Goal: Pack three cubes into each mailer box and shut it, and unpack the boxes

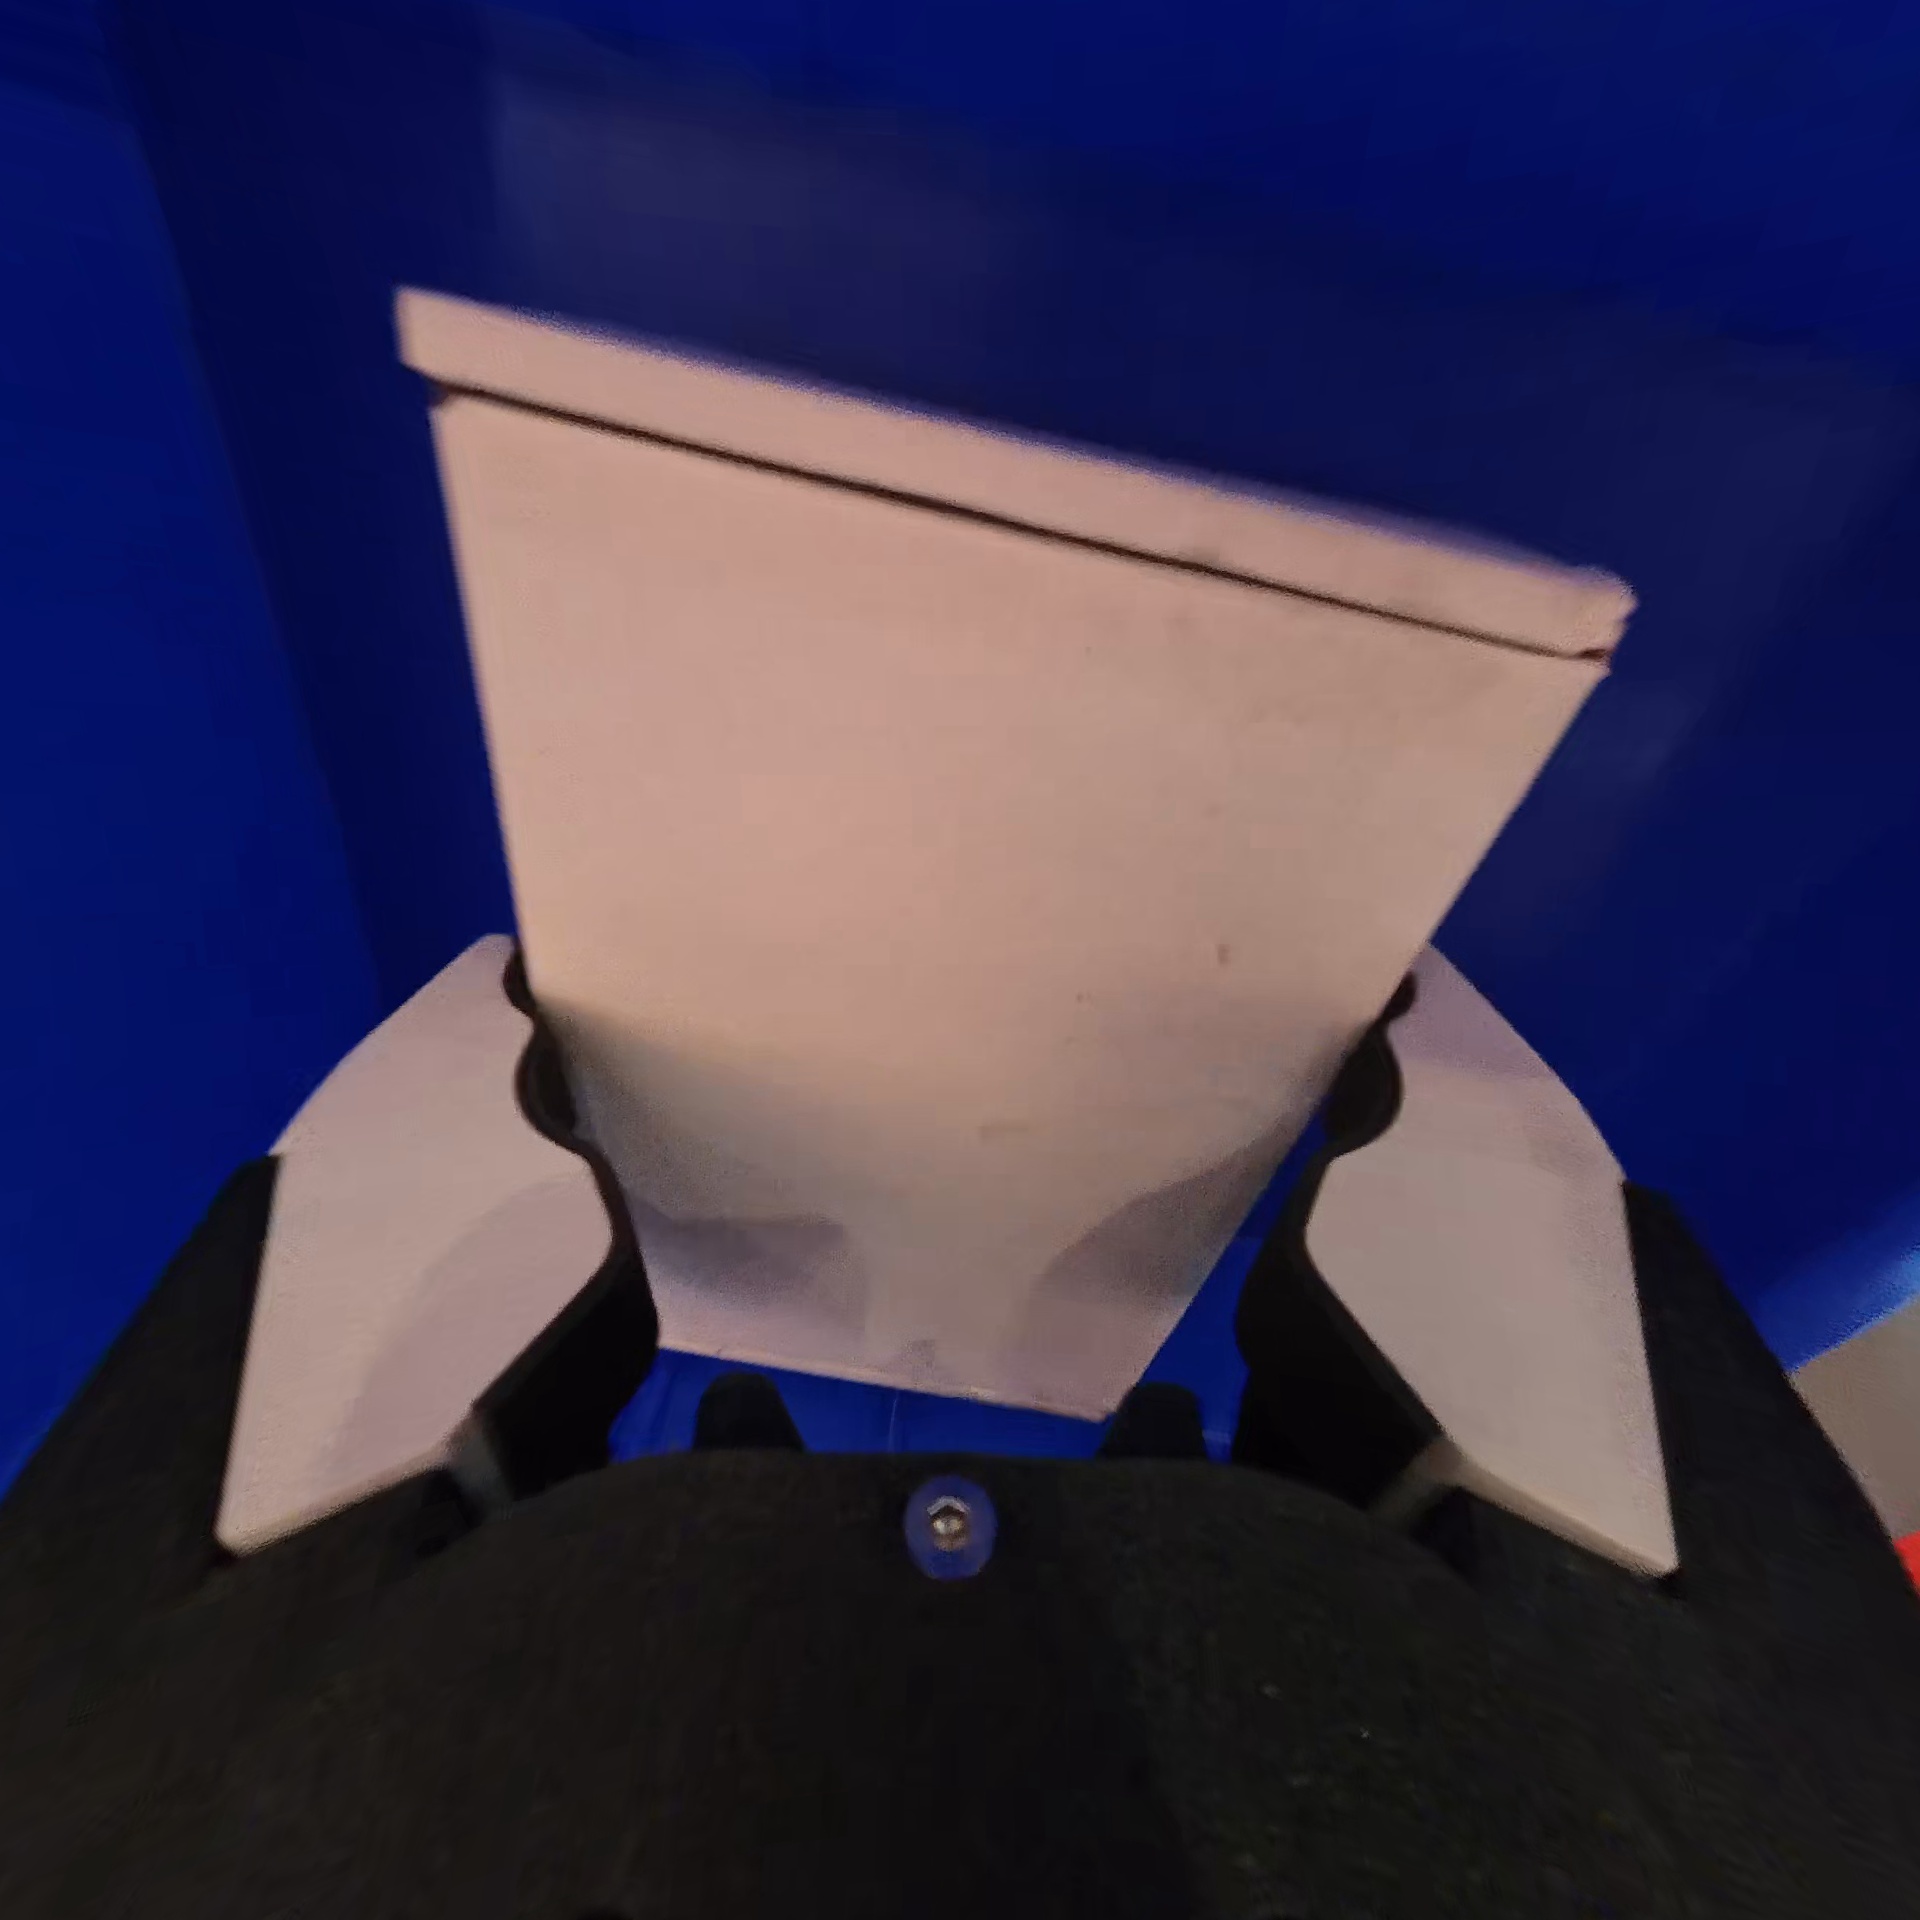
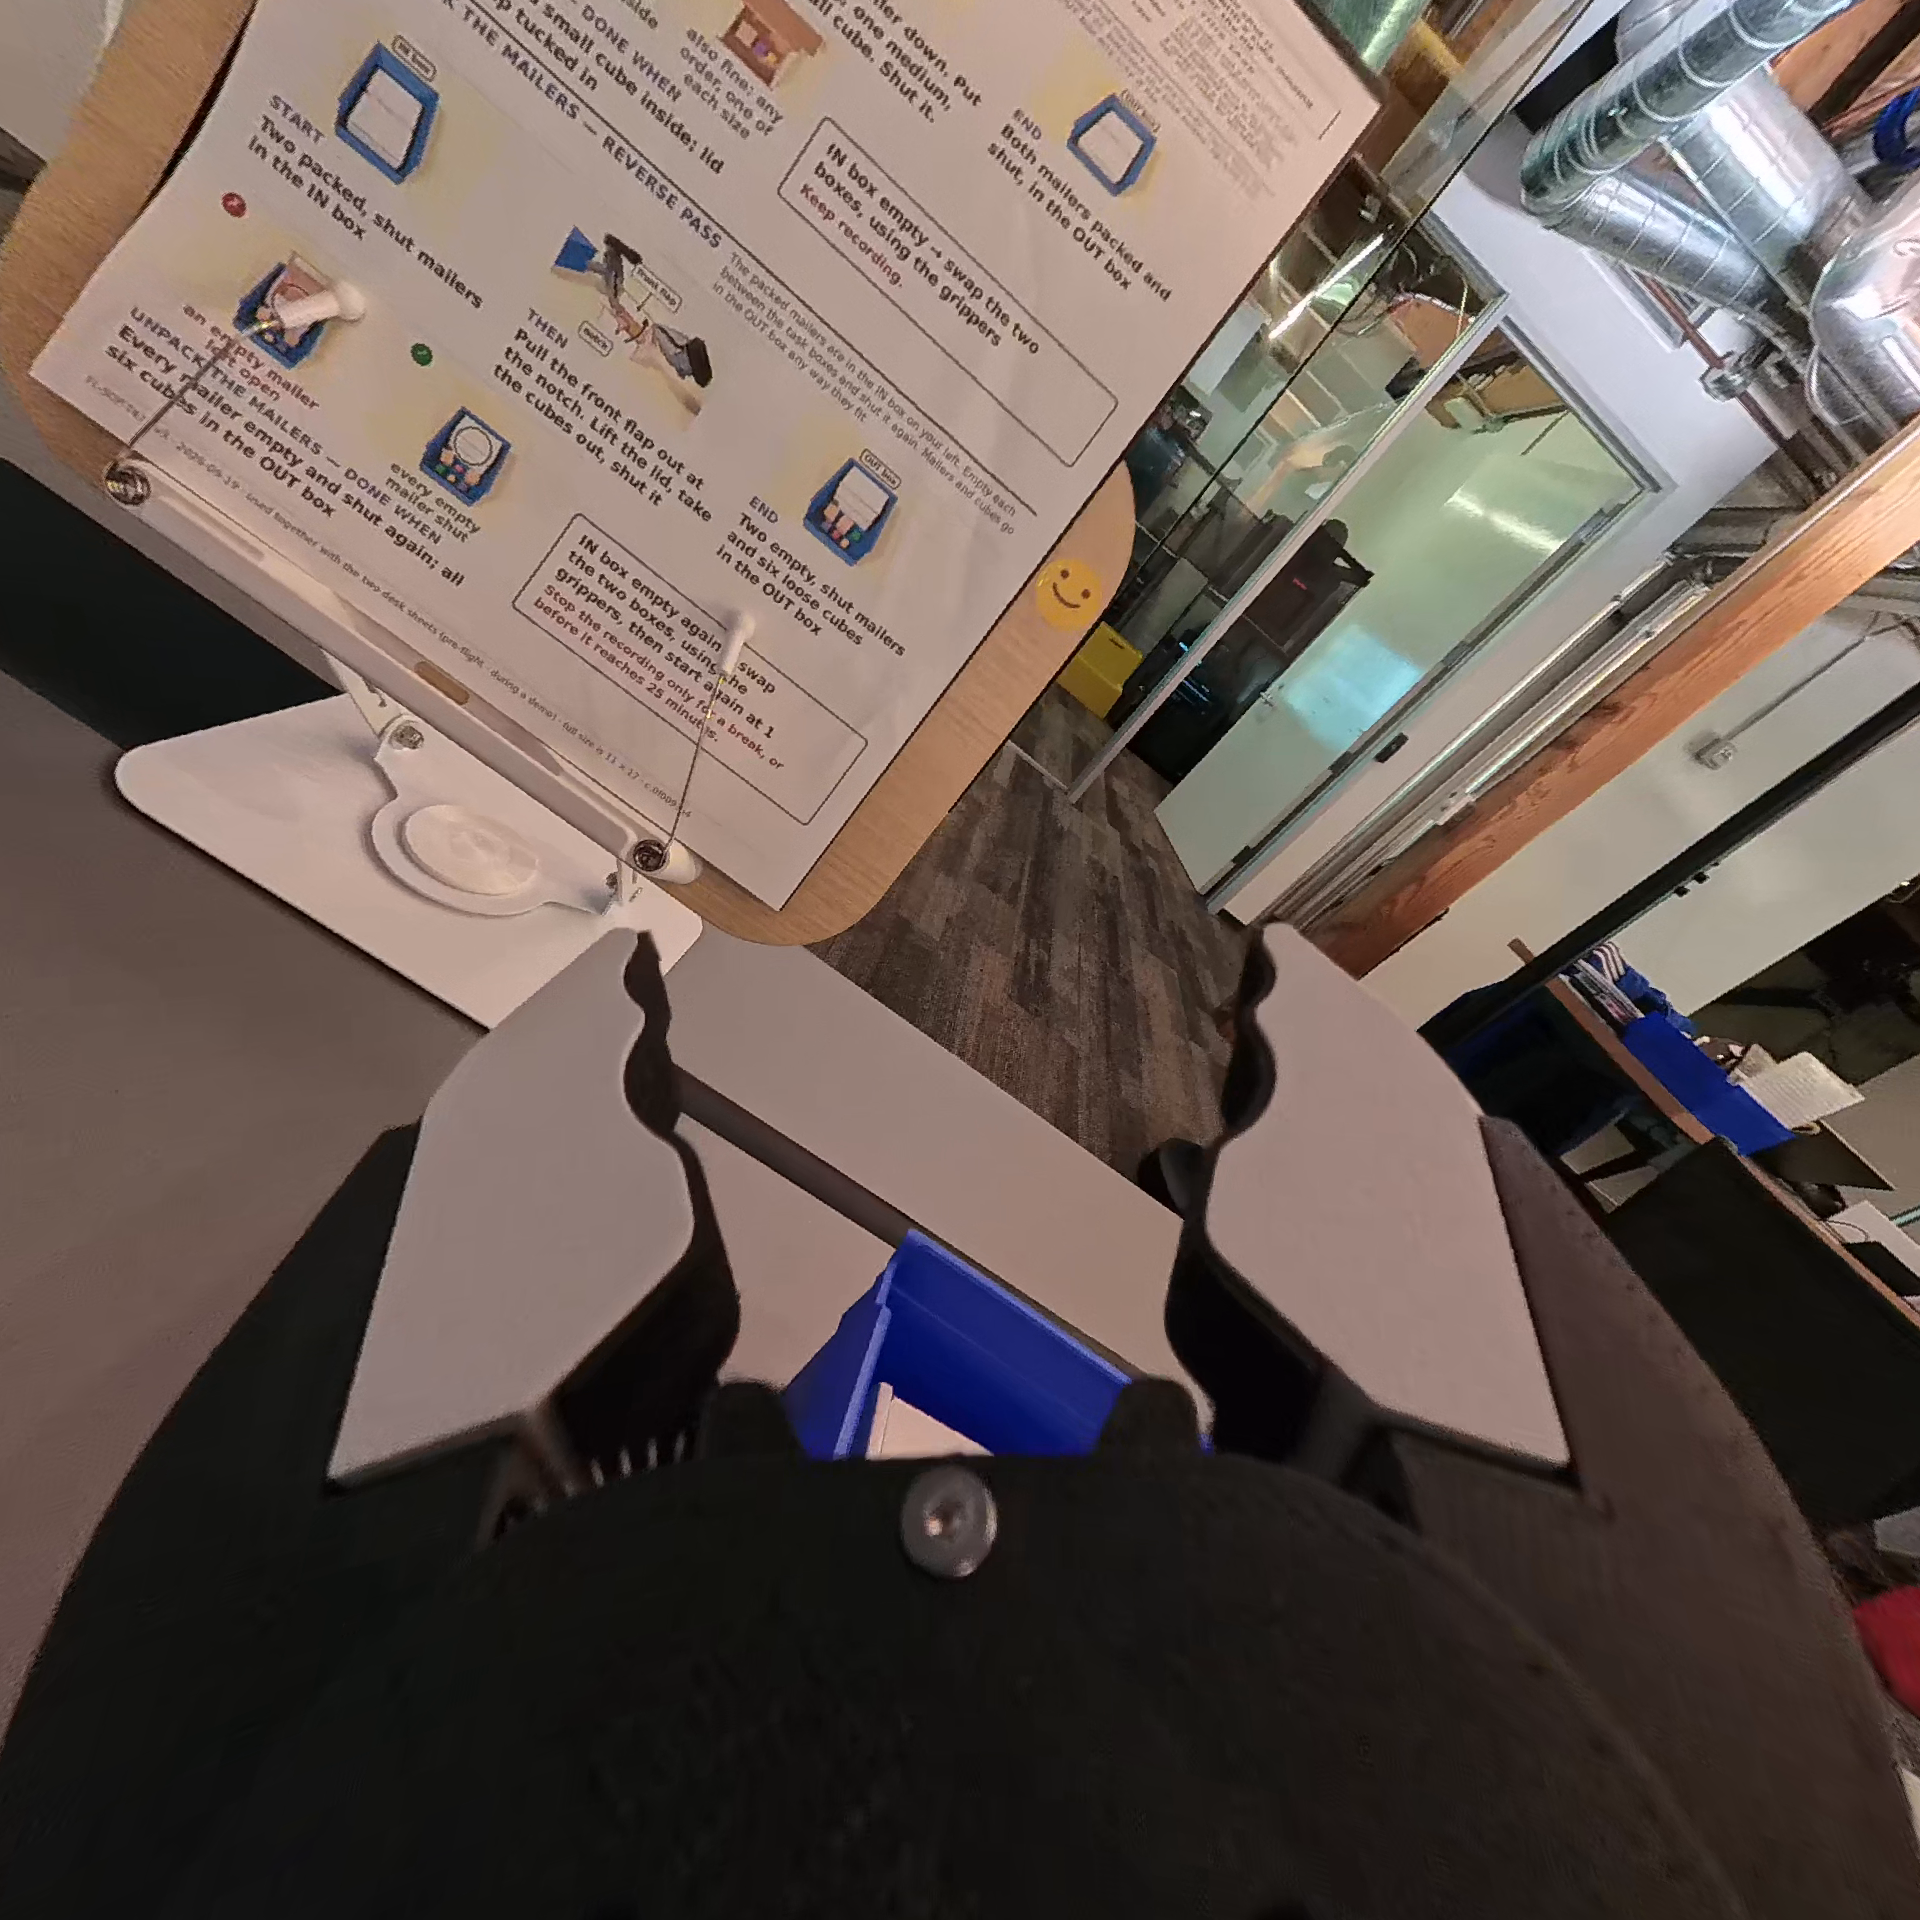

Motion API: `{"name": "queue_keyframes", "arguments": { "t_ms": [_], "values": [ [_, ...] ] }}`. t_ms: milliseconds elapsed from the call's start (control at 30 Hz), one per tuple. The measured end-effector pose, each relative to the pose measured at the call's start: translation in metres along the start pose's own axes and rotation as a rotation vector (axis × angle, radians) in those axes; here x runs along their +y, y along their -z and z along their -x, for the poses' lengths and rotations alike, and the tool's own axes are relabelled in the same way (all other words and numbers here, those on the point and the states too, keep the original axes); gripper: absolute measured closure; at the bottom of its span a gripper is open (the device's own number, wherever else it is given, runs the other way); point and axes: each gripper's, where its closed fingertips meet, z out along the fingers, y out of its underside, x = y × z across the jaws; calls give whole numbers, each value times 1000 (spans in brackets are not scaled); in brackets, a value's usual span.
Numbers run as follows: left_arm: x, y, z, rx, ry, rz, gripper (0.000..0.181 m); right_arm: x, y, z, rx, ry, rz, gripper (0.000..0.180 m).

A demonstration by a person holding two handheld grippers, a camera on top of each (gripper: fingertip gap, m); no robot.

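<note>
In the left wrist view a white mailer box (image 1: pixel 997 810) with its lid shut sits between my left gripper's fingers, inside a blue bin (image 1: pixel 1143 208). My left gripper (image 1: pixel 961 977) is shut on the box's two sides. In the right wrist view my right gripper (image 2: pixel 945 966) is open and empty, held above the grey table and pointing past its far edge. Below it a blue bin (image 2: pixel 966 1351) shows, with a white piece inside. No cubes are in view.
An instruction sheet (image 2: pixel 665 343) on a white stand (image 2: pixel 343 810) stands at the table's far left. Beyond the table edge are carpet floor, glass partitions and ducts. A grey surface and a red object (image 1: pixel 1907 1569) show at the left view's lower right. Tip to tip, the grippers are about 45 centimeters apart.
</note>
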Motion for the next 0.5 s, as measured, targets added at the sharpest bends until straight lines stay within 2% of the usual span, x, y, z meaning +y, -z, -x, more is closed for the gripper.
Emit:
{"name": "queue_keyframes", "arguments": {
  "t_ms": [500],
  "values": [
    [-2,-2,7,25,66,17,36,19,-15,22,-46,93,74,75]
  ]
}}
